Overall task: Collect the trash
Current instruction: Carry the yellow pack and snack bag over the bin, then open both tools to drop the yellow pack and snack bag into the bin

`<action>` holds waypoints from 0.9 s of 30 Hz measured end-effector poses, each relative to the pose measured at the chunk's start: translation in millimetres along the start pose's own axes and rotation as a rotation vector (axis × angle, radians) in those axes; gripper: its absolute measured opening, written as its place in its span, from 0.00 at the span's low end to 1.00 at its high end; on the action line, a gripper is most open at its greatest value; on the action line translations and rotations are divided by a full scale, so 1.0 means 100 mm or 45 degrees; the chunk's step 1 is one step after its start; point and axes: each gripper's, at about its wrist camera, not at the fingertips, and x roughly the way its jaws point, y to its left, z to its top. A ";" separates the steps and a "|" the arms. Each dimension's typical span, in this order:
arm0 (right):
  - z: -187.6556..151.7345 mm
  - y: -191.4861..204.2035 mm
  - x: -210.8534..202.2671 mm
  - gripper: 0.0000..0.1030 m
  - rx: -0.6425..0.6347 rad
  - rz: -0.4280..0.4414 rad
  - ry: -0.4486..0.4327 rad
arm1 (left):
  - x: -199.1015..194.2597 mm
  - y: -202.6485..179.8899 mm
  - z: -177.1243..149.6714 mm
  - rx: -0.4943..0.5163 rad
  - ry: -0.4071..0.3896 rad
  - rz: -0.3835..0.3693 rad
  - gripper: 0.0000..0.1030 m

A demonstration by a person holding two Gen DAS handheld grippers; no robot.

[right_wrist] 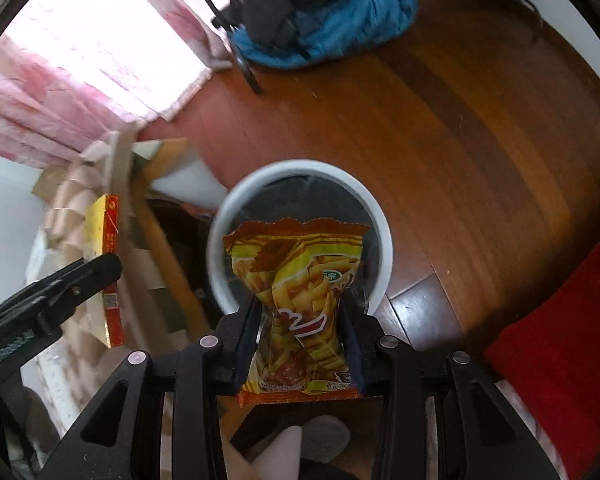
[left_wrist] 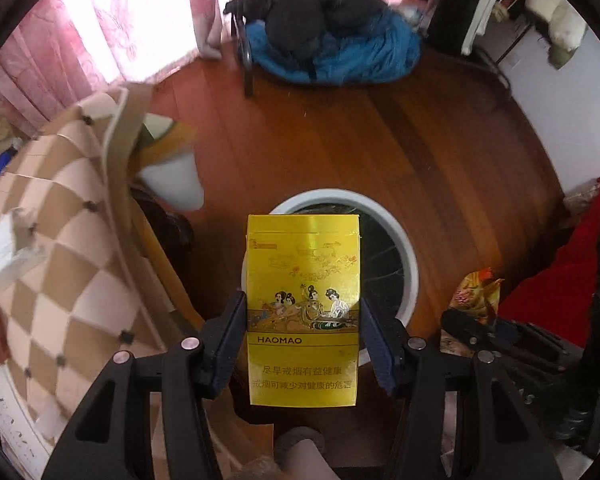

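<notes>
My left gripper (left_wrist: 303, 304) is shut on a yellow cigarette pack (left_wrist: 303, 264) marked HAOMAO, held upright by its side edges. It hangs over the near-left rim of a white round trash bin (left_wrist: 409, 252) with a dark liner, standing on the wooden floor. My right gripper (right_wrist: 304, 304) is shut on an orange-yellow snack bag (right_wrist: 296, 256), pinched at its waist, over the near part of the trash bin (right_wrist: 300, 169). In the right wrist view, the left gripper's fingers (right_wrist: 100, 268) and the cigarette pack (right_wrist: 100, 240) show at the left. The snack bag (left_wrist: 476, 292) shows at the right of the left wrist view.
A table with a checkered brown-and-cream cloth (left_wrist: 68, 240) stands left of the bin. Pink curtains (left_wrist: 100, 32) hang at the back left. Blue and black clothes (left_wrist: 332, 40) are piled on a chair at the back. Red fabric (right_wrist: 560, 340) lies right. A foot (right_wrist: 324, 436) is below.
</notes>
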 end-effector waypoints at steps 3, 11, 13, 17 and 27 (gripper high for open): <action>0.07 -0.09 0.28 0.39 0.017 0.003 0.047 | 0.14 -0.02 0.10 -0.014 0.027 0.010 0.57; 0.20 -0.19 0.89 0.84 0.048 0.023 0.164 | 0.19 0.09 0.08 -0.042 0.000 0.154 1.00; 0.20 -0.22 0.90 1.00 0.057 0.011 0.160 | 0.20 0.10 0.01 -0.041 -0.024 0.181 1.00; 0.16 -0.30 0.88 1.00 0.056 -0.087 0.141 | 0.24 0.11 -0.11 -0.042 -0.039 0.238 1.00; -0.01 -0.34 0.72 1.00 0.045 -0.204 0.111 | 0.17 0.01 -0.27 -0.016 -0.050 0.250 1.00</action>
